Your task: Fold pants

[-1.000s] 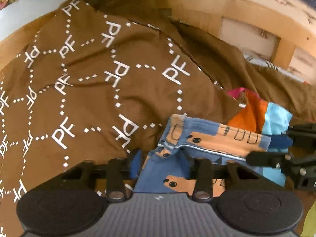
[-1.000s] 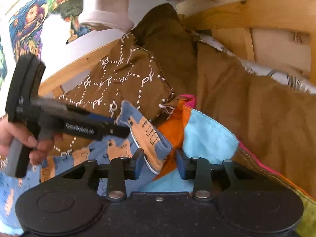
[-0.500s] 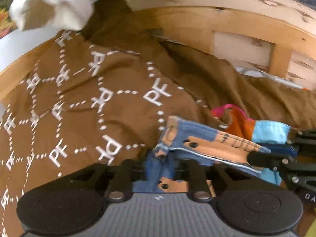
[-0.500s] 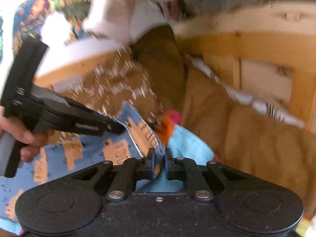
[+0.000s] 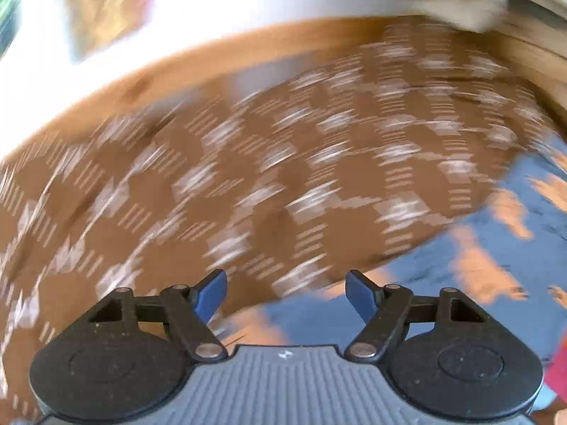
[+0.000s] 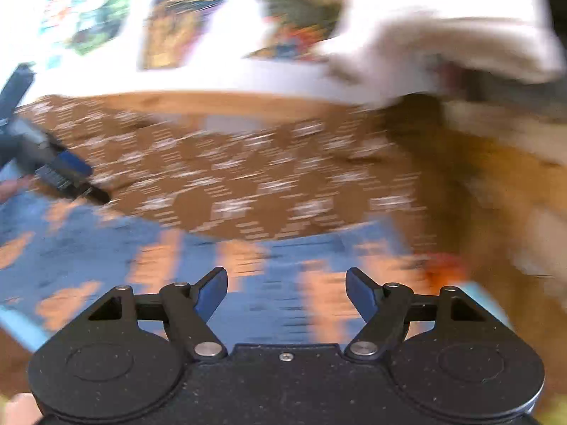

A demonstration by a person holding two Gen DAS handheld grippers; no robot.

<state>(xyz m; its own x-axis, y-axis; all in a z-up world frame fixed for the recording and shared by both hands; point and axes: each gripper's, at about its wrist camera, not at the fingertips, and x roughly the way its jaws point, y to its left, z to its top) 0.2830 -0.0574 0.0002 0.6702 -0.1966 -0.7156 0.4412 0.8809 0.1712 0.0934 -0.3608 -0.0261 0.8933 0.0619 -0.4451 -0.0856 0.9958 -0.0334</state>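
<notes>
The blue pants with orange figures point(image 6: 149, 248) lie spread flat on the brown patterned blanket point(image 6: 248, 177); both views are motion-blurred. My right gripper point(image 6: 286, 292) is open and empty just above the pants. My left gripper point(image 5: 285, 294) is open and empty over the blanket at the pants' point(image 5: 478, 248) left edge. The left gripper also shows at the far left of the right wrist view point(image 6: 67, 173), beside the pants' far edge.
A wooden frame edge point(image 6: 212, 101) runs behind the blanket, with a white surface and colourful pictures point(image 6: 198, 10) beyond. A white cloth bundle point(image 6: 443, 46) sits at the upper right. An orange and light-blue fabric point(image 6: 443, 269) lies right of the pants.
Both grippers were shut on the pants' edge half a second ago; now both are open and pulled back, and the pants lie spread on the blanket.
</notes>
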